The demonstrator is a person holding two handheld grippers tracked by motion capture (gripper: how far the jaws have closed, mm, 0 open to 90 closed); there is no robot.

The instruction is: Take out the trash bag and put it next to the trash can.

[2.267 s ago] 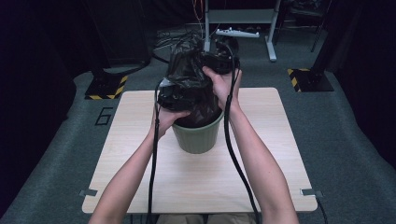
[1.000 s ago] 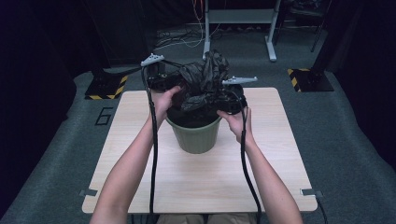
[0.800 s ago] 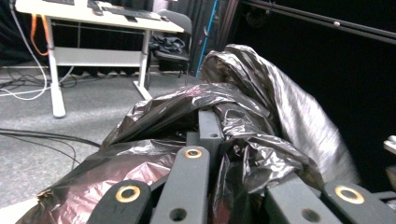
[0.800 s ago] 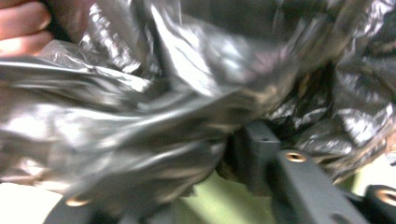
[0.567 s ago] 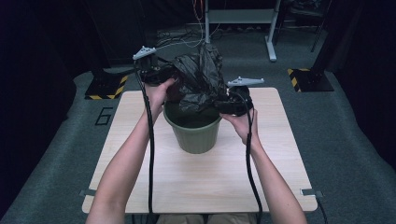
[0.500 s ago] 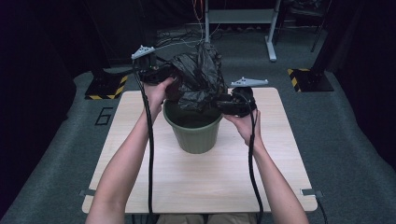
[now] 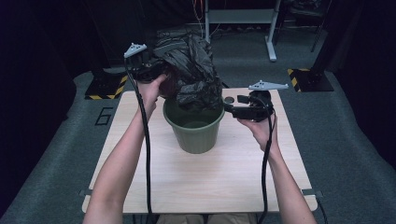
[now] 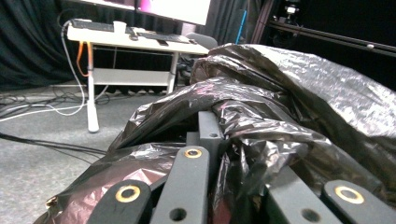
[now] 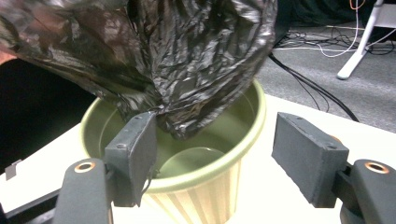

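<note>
Both forearms are bare, with no sleeves showing. Each hand carries a black gripper. The left gripper [image 7: 156,72] and the right gripper [image 7: 233,110] each bear a grey three-cornered plate on top, and a thick black cable trails from each back along the arm. Up close, the fingers [image 9: 133,154] are flat dark-grey rectangular blocks fixed to rounded black links, each link with a brass-ringed hole; small screw holes dot the links.
</note>
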